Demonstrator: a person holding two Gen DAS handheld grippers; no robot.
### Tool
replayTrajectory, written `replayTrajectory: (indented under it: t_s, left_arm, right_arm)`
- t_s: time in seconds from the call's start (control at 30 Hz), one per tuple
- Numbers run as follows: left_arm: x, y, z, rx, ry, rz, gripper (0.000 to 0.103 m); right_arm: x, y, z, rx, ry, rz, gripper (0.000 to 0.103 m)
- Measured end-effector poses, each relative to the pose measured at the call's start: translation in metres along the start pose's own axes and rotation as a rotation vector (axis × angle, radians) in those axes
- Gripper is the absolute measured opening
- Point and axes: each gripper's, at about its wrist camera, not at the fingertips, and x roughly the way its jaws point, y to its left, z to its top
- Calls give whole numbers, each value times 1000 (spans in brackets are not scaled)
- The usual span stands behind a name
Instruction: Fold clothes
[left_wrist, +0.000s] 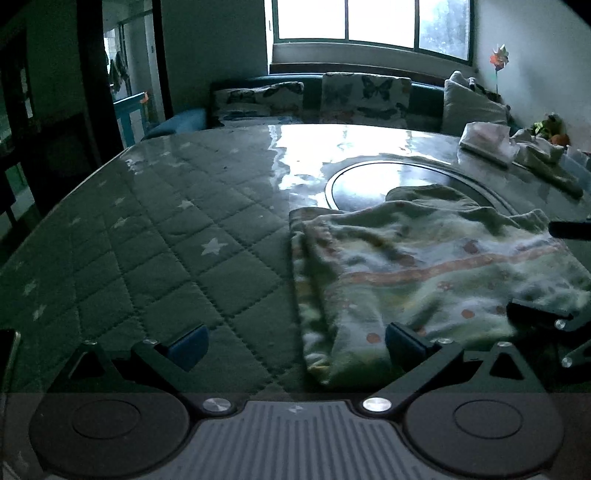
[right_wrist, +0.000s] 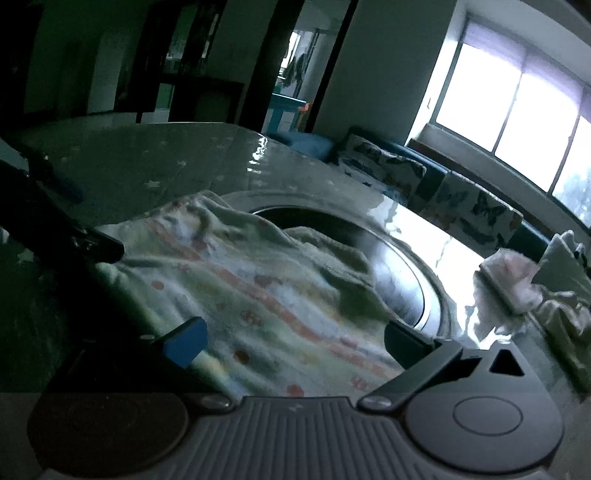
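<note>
looking down both wrist cameras, i see the patterned garment (left_wrist: 424, 280) lying rumpled on the quilted star table cover (left_wrist: 166, 240), its far edge draped over the rim of the round recessed disc (left_wrist: 365, 177) at about 1 o'clock from my left gripper (left_wrist: 295, 343).

my left gripper's fingers are spread wide and hold nothing; the right-hand pad (left_wrist: 404, 345) sits at the garment's near corner, whether touching it i cannot tell, while the other is over bare cover at 9 o'clock. my right gripper (right_wrist: 295, 343) is also spread, empty, straddling the garment's near hem (right_wrist: 295, 369).

i judge the step to be taking hold of the near edge for a fold. to do it well i would slide my left gripper toward 3 o'clock so both fingers bracket the corner, drop each lower finger under the fleece, close on one layer only, then lift both corners level so the cloth does not drag across the disc.

as for containers: the disc looks like a shallow well with only the garment's edge over it. at 2 o'clock a tissue pack (left_wrist: 484, 138) with tissue poking out lies beside other bunched cloth (left_wrist: 546, 158); its contents beyond that i cannot tell.
</note>
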Motion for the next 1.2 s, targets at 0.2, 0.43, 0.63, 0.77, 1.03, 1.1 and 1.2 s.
replayTrajectory:
  t_s: [0.2, 0.43, 0.63, 0.77, 1.03, 1.1, 1.2]
  left_arm:
    - [0, 5, 0, -22, 12, -7, 103]
    - [-8, 12, 4, -71, -12, -2, 103]
    - [3, 17, 1, -40, 31, 24, 103]
    - [5, 15, 2, -8, 29, 26, 103]
    - [7, 19, 5, -34, 53, 15, 103]
    - [7, 17, 6, -23, 51, 20, 103]
    - [6, 19, 9, -16, 44, 37, 103]
  right_arm:
    - [-4, -12, -2, 52, -1, -14, 103]
    - [-4, -22, -7, 80, 5, -38, 103]
    - [1, -29, -11, 105, 33, -61, 103]
    - [-3, -33, -12, 109, 11, -97, 103]
    - [1, -62, -13, 167, 53, -143, 103]
    - [3, -69, -11, 181, 43, -136, 103]
    - [10, -83, -6, 250, 33, -74, 101]
